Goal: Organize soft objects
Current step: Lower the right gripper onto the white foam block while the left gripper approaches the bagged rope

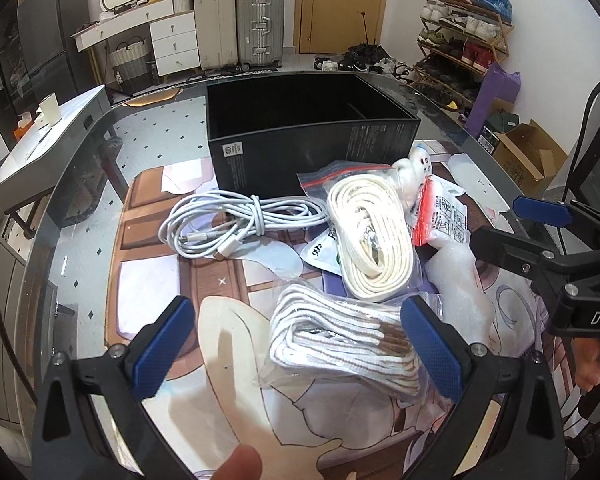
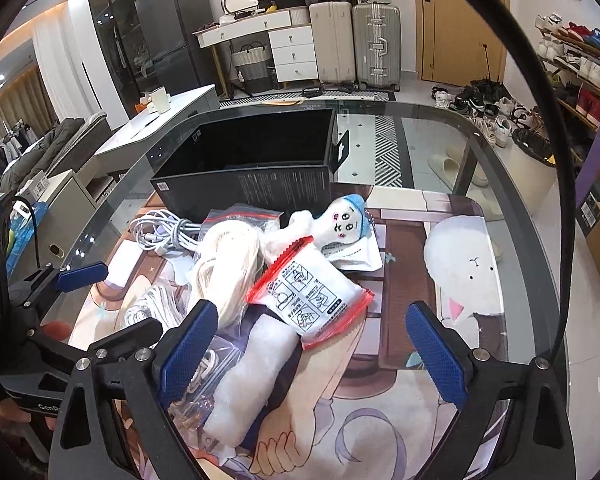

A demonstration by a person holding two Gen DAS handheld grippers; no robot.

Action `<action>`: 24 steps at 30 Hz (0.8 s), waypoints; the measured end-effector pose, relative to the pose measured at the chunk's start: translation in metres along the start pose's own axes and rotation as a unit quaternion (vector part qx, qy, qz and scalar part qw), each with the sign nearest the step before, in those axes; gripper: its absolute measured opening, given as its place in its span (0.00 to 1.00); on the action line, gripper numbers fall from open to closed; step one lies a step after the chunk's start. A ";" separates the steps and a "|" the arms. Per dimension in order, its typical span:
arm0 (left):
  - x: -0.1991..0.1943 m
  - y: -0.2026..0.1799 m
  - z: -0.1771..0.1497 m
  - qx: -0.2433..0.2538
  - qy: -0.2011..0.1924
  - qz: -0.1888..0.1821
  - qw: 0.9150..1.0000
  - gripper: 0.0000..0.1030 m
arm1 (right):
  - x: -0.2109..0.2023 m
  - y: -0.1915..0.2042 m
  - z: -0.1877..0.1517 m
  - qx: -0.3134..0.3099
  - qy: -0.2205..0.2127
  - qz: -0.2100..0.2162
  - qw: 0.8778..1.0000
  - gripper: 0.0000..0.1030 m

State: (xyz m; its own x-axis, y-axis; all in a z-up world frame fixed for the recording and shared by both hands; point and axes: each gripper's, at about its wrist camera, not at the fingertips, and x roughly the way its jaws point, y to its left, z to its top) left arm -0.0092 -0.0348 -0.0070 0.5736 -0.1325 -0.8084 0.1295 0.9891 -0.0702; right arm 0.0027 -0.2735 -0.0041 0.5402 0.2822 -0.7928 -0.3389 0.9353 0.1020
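Spreading wide with nothing clamped, the left gripper (image 1: 300, 344) straddles a crinkly clear bag of striped white-and-brown flat cord (image 1: 340, 344). The right gripper (image 2: 316, 356), likewise released, hovers over a fluffy white foam roll (image 2: 252, 376) and a red-edged printed pouch (image 2: 312, 296). Beyond lie bagged cream webbing (image 1: 370, 240), a coiled white cable (image 1: 236, 220), a plush doll (image 2: 340, 224), then the matte black box (image 1: 300, 128), rectangular, open-topped, showing nothing inside.

Two suitcases (image 1: 240, 26) stand by a wooden door (image 1: 340, 4), with a loaded shoe rack (image 1: 464, 36) to its right.
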 end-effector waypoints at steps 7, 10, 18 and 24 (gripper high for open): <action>0.005 -0.010 -0.006 0.020 0.018 -0.014 1.000 1.00 | 0.010 0.007 -0.011 -0.004 0.032 0.003 0.999 0.92; 0.007 -0.011 -0.008 0.024 0.023 -0.019 0.999 1.00 | 0.015 0.010 -0.014 -0.005 0.047 0.003 0.999 0.90; 0.006 -0.004 -0.015 0.023 0.027 -0.015 0.999 1.00 | 0.026 0.014 -0.021 0.002 0.077 0.017 0.997 0.80; 0.000 0.004 -0.019 0.049 0.023 -0.022 0.998 1.00 | 0.032 0.014 -0.023 0.010 0.092 0.031 0.995 0.65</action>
State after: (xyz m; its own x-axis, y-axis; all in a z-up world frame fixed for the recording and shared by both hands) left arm -0.0245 -0.0293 -0.0184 0.5287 -0.1706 -0.8315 0.2334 0.9710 -0.0509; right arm -0.0026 -0.2567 -0.0422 0.3675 0.2970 -0.8813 -0.3516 0.9217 0.1640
